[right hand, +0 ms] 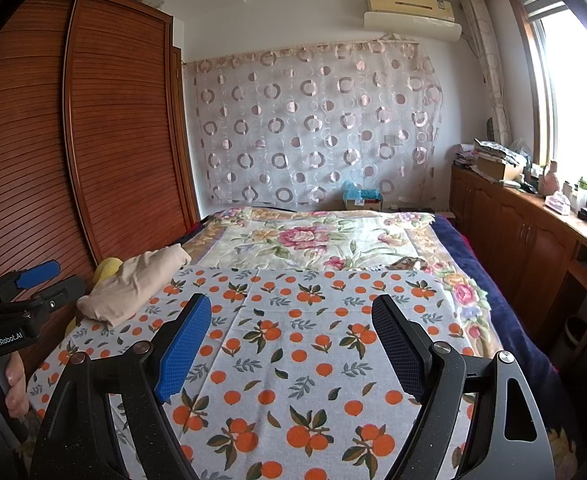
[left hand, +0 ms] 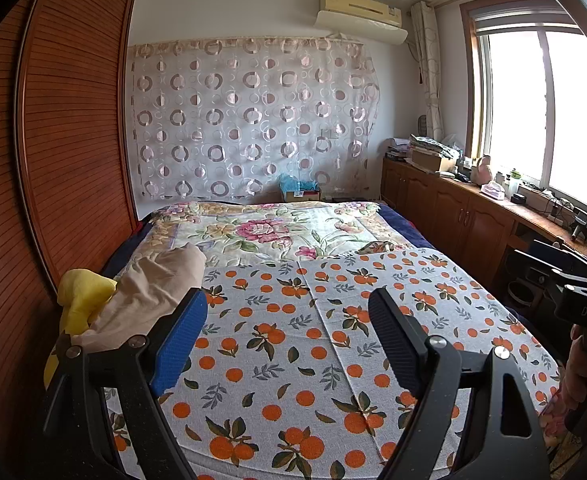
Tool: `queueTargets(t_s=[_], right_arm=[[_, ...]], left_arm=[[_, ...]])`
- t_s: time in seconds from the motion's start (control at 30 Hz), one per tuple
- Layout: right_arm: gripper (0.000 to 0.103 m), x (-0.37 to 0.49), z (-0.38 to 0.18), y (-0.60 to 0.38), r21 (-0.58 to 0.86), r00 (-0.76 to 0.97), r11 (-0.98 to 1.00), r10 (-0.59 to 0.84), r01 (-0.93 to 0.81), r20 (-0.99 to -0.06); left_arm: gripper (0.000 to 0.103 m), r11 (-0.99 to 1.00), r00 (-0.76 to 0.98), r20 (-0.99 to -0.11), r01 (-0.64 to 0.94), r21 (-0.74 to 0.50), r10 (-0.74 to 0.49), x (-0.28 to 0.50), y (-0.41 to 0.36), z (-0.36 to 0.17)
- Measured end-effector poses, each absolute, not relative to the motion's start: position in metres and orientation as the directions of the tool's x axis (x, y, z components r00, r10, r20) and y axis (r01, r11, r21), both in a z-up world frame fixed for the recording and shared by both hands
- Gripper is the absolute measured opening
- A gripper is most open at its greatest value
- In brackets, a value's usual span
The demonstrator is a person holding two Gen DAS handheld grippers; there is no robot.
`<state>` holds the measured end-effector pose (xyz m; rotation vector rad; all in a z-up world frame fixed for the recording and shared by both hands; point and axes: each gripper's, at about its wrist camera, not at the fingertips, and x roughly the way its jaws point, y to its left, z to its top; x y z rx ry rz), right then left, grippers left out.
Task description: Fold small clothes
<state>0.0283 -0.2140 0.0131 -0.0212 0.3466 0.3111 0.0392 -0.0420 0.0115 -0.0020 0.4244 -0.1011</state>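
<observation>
A bed is seen covered by a white cloth printed with oranges and green leaves [left hand: 293, 340], which is spread flat over a floral quilt [left hand: 261, 232]. The left tongs [left hand: 289, 344] are held above the near part of this cloth with their blue-padded fingers [left hand: 177, 344] standing wide apart, and nothing is gripped between them. The right tongs [right hand: 293, 348] are held likewise over the printed cloth, spread wide and empty. A crumpled beige garment [left hand: 149, 300] is found at the left edge of the bed, lying partly on the printed cloth, and a yellow garment [left hand: 81, 300] is bunched against its outer side, next to the brown slatted wooden wardrobe [left hand: 65, 140]. Neither garment is touched by either tongs. In the right wrist view the left tongs are seen at the far left, held by a hand [right hand: 9, 384], just beside the beige garment. A sheer curtain patterned with circles [left hand: 249, 116] is hung on the far wall.
</observation>
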Motion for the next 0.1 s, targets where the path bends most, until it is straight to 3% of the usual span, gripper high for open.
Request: queueTargets(t_s=[0.1], right_arm=[[0.084,0.0289,0.0138,-0.2140,0.033,0.893,0.952,0.296,-0.304,-0.338]], left_arm=[[0.083,0.995,0.906,-0.413,0.094,-0.024,-0.095,0.0396,-0.0418,0.0112]])
